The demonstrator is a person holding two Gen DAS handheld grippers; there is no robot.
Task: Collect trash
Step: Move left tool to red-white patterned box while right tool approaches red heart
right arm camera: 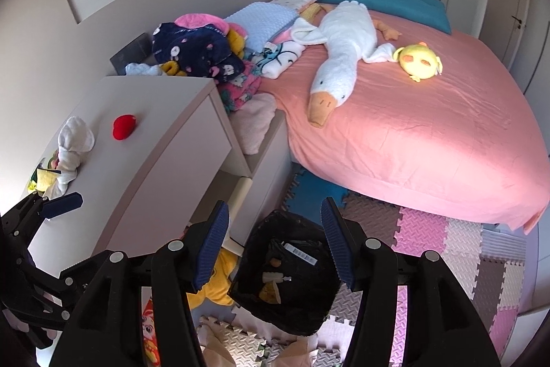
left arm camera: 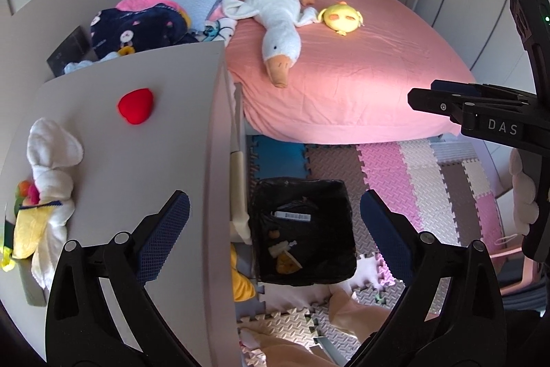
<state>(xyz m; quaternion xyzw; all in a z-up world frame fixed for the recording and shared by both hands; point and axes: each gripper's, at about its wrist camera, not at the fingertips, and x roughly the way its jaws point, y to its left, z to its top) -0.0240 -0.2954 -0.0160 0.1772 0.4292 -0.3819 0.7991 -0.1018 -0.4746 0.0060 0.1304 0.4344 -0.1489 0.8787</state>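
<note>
Both over the black-lined rectangular trash bin (left arm camera: 302, 229) on the foam floor mat (left arm camera: 429, 181). Left gripper (left arm camera: 275, 236) released, spread wide, empty. Right gripper (right arm camera: 275, 250) parted, empty, bin directly below between its fingers.

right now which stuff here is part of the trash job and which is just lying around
Part of the job:
- bin lined with a black bag, on the floor mat
- scraps inside it
- left gripper, open, empty
- right gripper, open, empty

Lying about:
- goose plush
- yellow chick plush
- red heart
- pink bed
</note>
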